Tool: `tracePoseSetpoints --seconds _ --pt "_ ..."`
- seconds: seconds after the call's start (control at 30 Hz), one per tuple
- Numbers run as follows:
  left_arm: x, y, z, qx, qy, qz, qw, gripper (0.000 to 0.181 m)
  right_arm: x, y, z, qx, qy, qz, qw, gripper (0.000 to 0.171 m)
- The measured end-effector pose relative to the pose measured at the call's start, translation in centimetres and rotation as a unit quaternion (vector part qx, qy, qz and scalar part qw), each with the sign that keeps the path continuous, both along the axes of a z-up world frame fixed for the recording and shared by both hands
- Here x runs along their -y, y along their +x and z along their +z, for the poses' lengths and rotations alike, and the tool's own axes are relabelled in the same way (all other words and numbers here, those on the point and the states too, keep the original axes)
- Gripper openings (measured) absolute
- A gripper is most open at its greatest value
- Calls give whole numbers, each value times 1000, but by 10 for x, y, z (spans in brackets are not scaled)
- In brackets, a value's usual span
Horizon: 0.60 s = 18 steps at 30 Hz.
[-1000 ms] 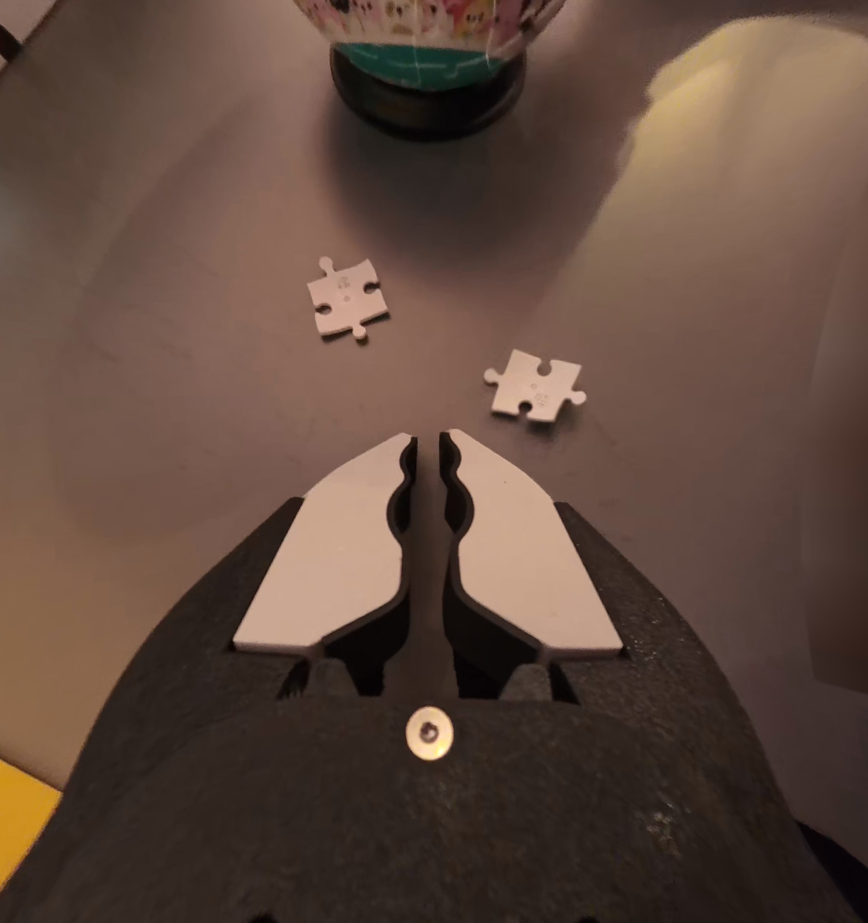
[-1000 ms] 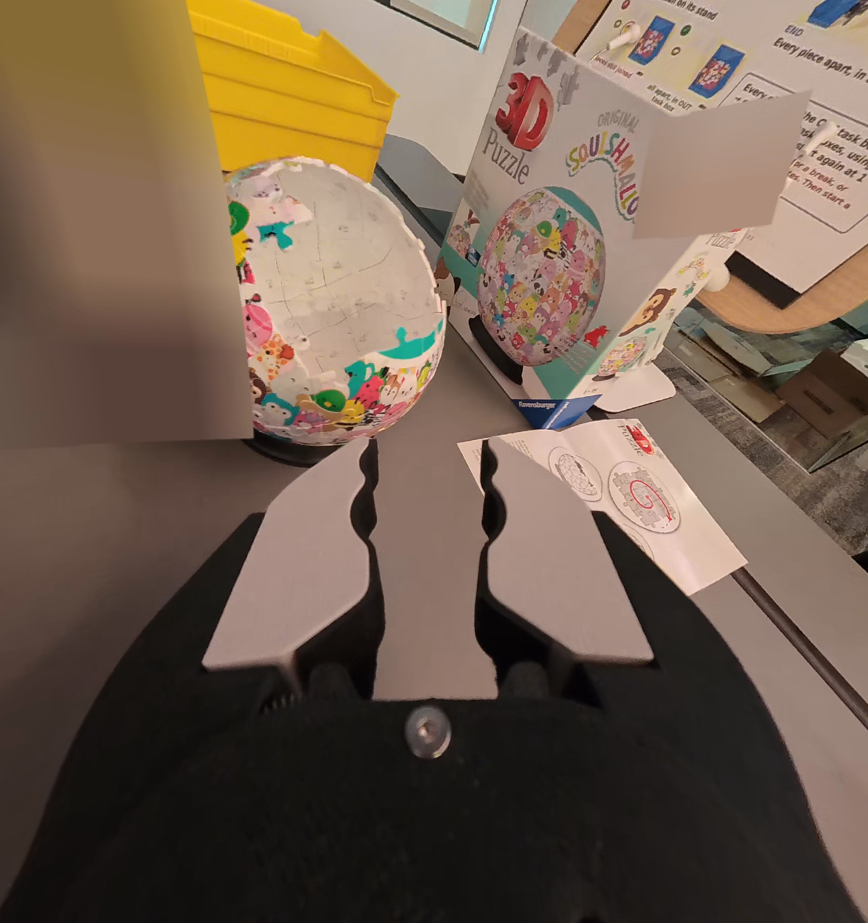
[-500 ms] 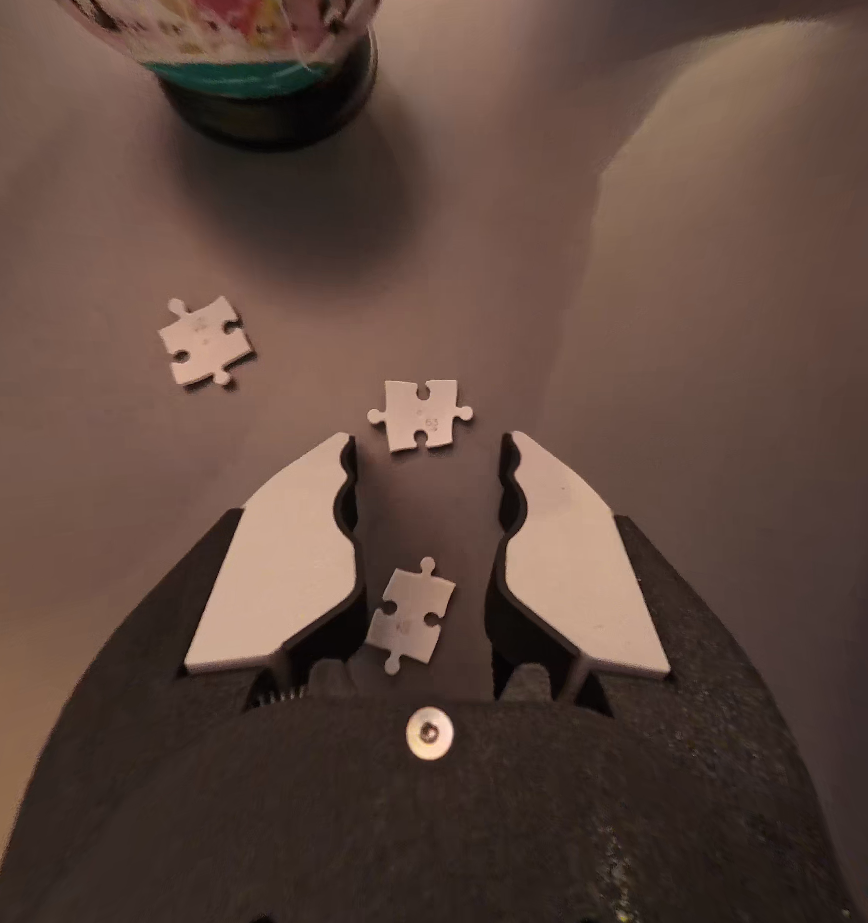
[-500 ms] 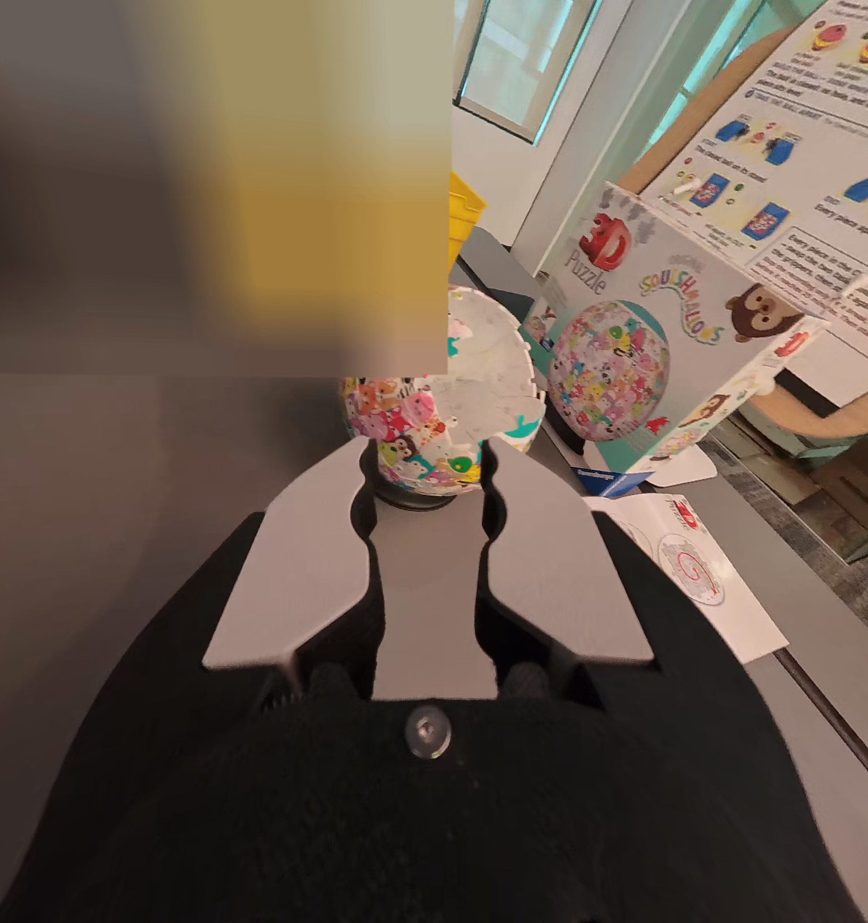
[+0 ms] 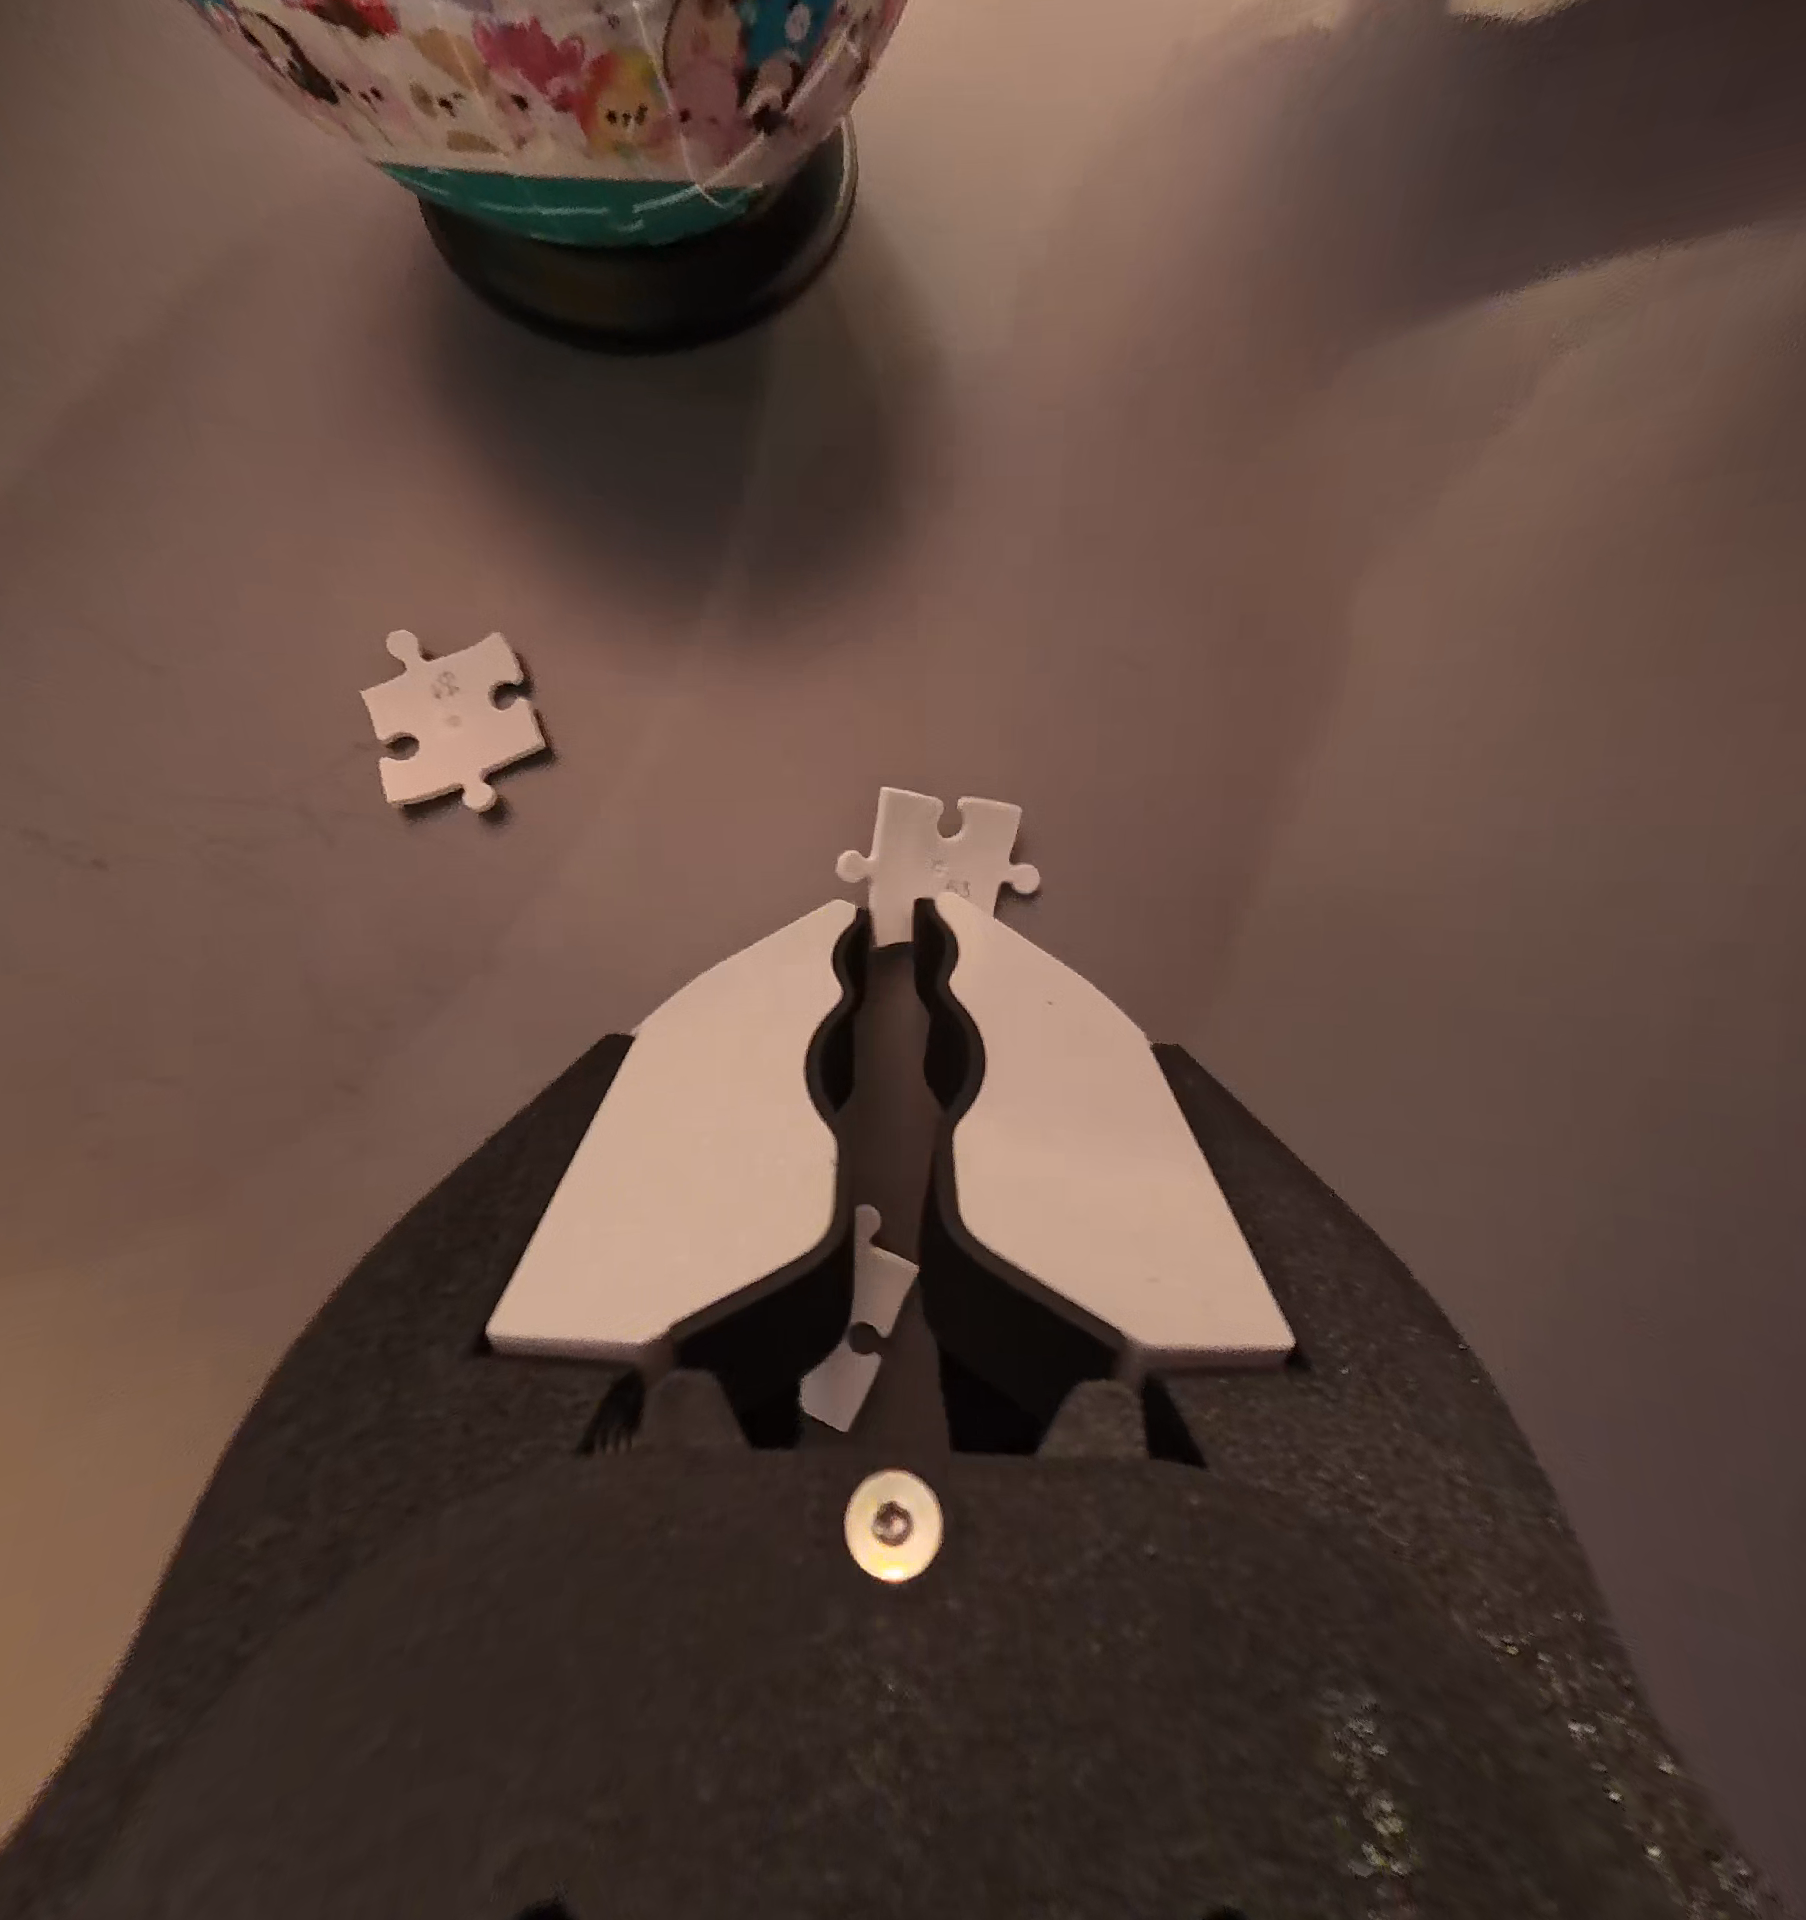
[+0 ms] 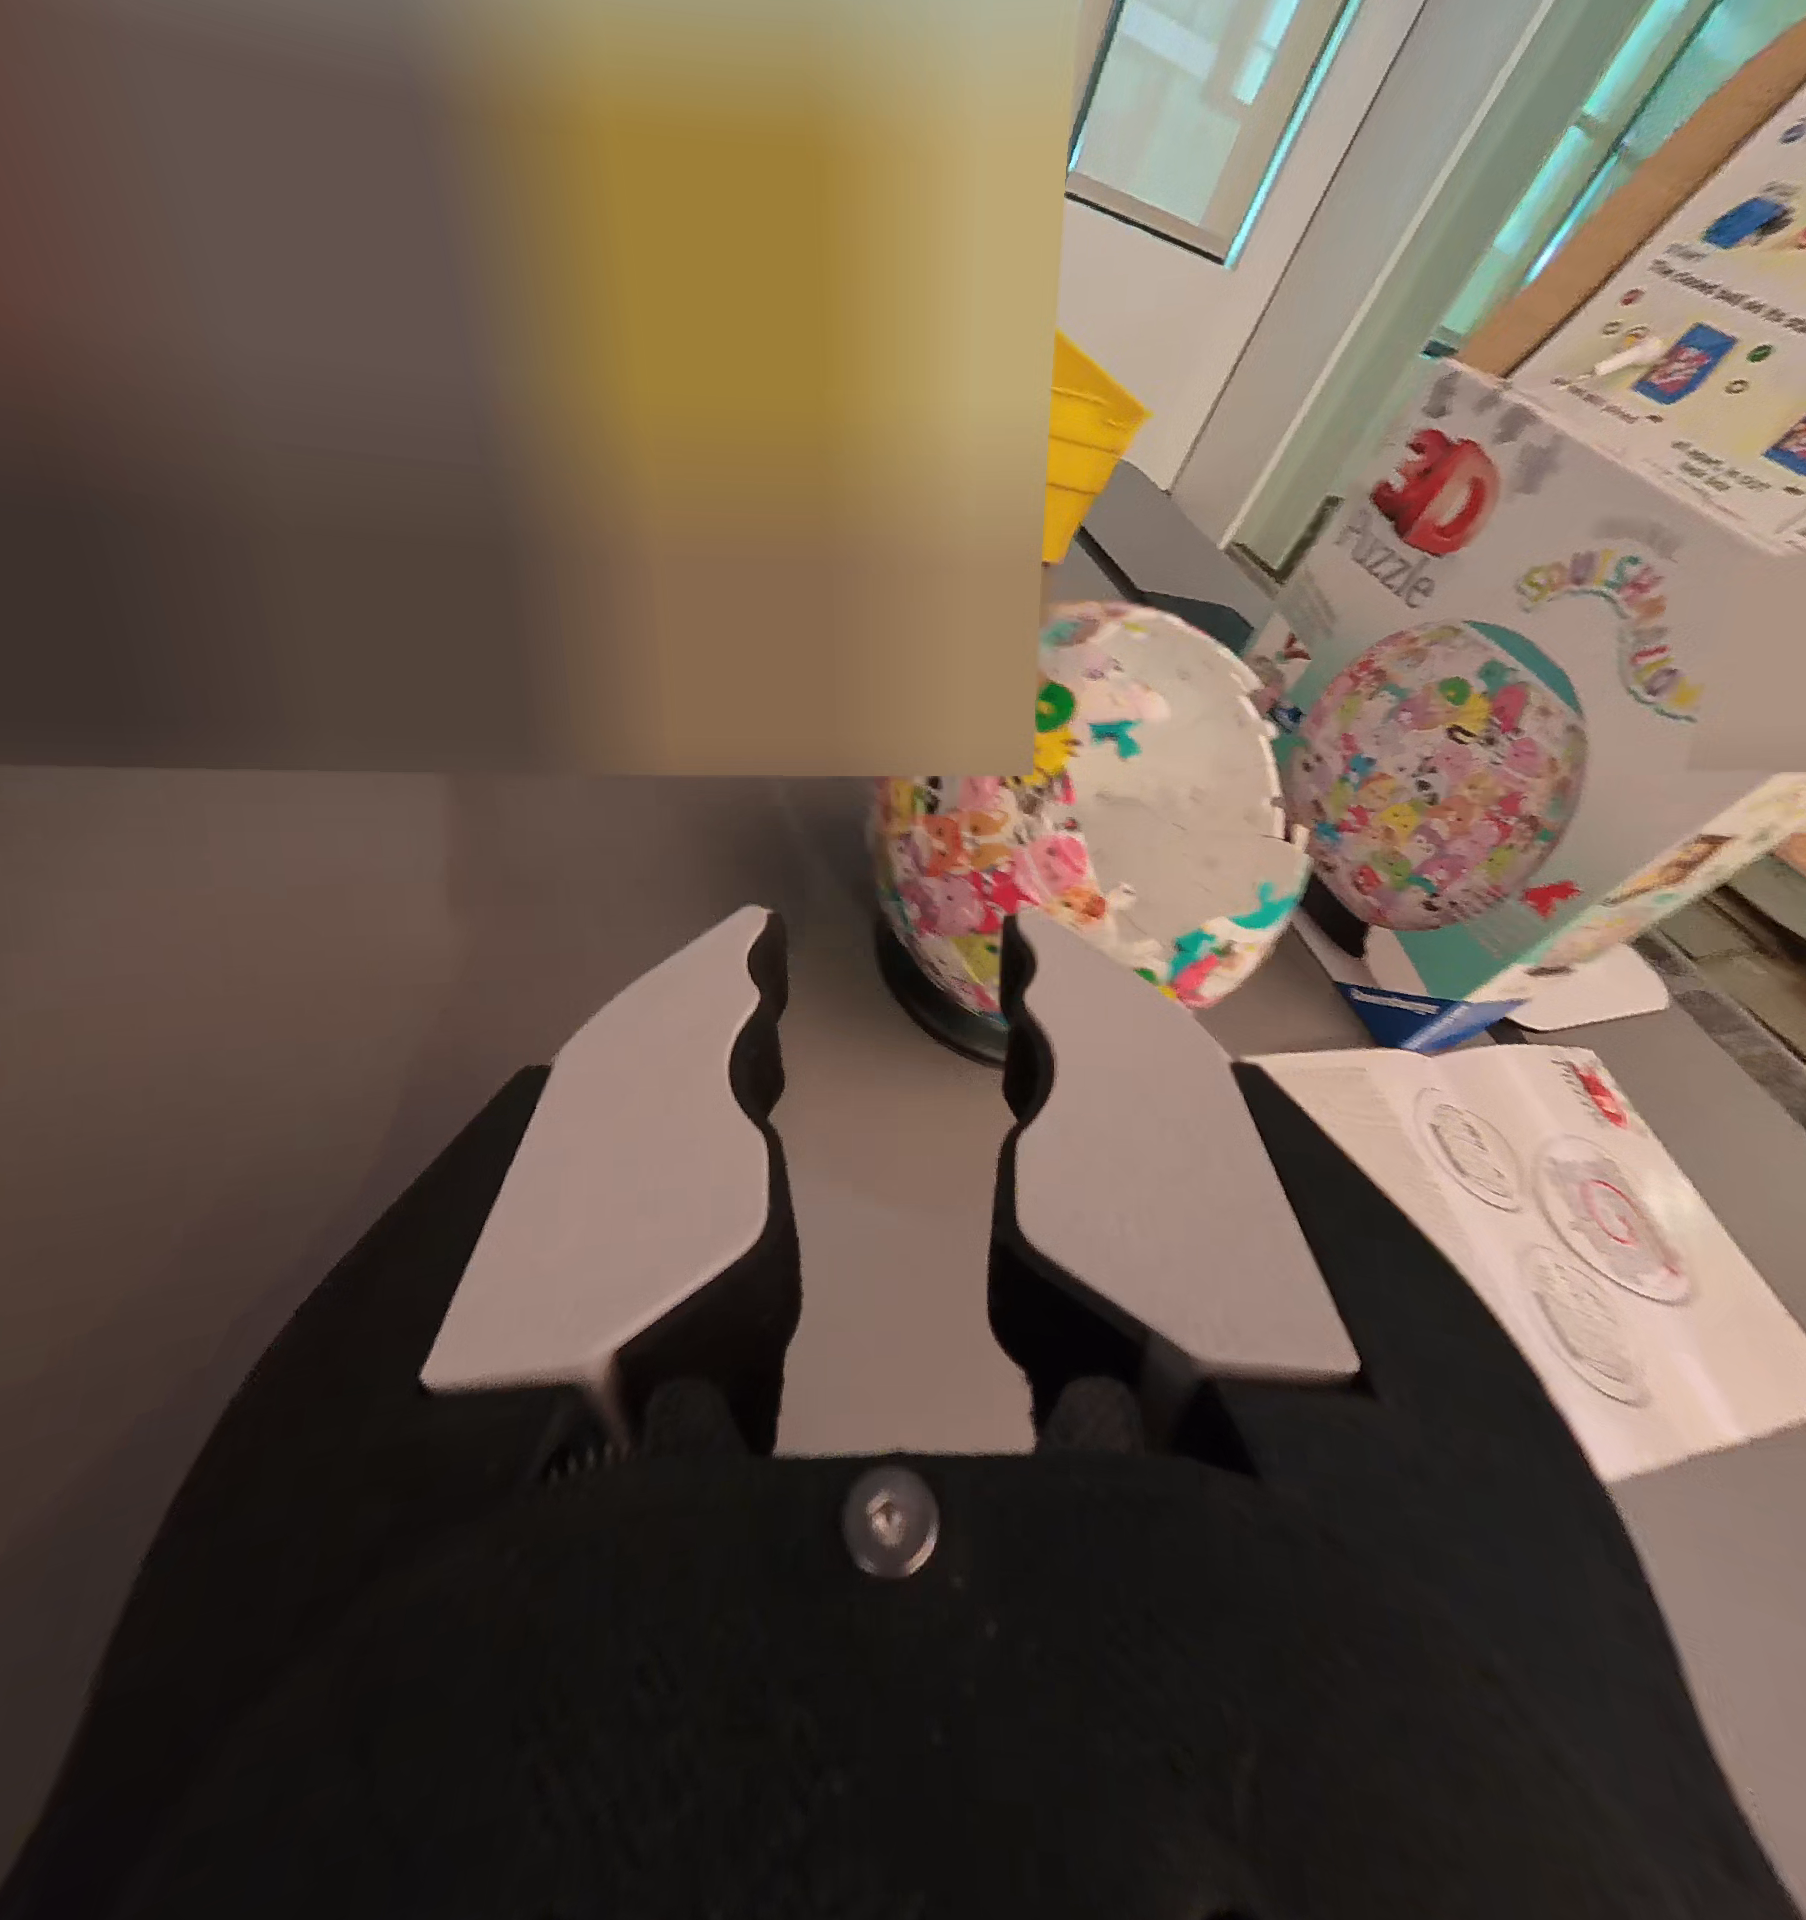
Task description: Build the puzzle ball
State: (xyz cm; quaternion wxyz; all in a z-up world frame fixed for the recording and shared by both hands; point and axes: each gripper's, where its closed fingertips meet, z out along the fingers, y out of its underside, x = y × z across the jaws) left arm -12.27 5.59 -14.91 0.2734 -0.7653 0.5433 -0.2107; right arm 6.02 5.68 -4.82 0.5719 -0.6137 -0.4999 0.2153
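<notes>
Grey and plain, the counter (image 5: 1294,727) is carrying everything, with windows and a poster wall showing far behind in the right wrist view. On it the puzzle ball (image 6: 1107,831) is sitting on its dark round stand (image 5: 639,281). The ball is only partly made: one side is showing bright animal pictures, and a big gap is showing its white inside. So a lot is built, but I think more pieces are waiting to go in.

The left tool (image 5: 891,909) is closing narrow on a white piece (image 5: 935,852), pinching its near edge at the tips. A second piece (image 5: 454,722) is lying flat to the left, well apart. A third piece (image 5: 863,1320) is peeking up from under the tool.

The right tool (image 6: 894,940) is staying wide and holding nothing, pointing near the ball. The puzzle box (image 6: 1501,727) and a paper sheet (image 6: 1501,1226) are resting to the right.
</notes>
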Motion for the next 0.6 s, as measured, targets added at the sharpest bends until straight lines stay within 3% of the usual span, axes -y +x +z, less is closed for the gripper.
tracePoseSetpoints --seconds 0.23,0.4,0.6 --pt "17 9 34 98 3 26 995 2 43 -71 1 -69 -118 36 990 39" --pt "42 18 50 147 6 5 989 2 47 -123 -18 -64 -195 38 978 39" --pt "63 23 64 198 -3 -30 980 2 57 -150 -36 -100 -306 71 944 30"
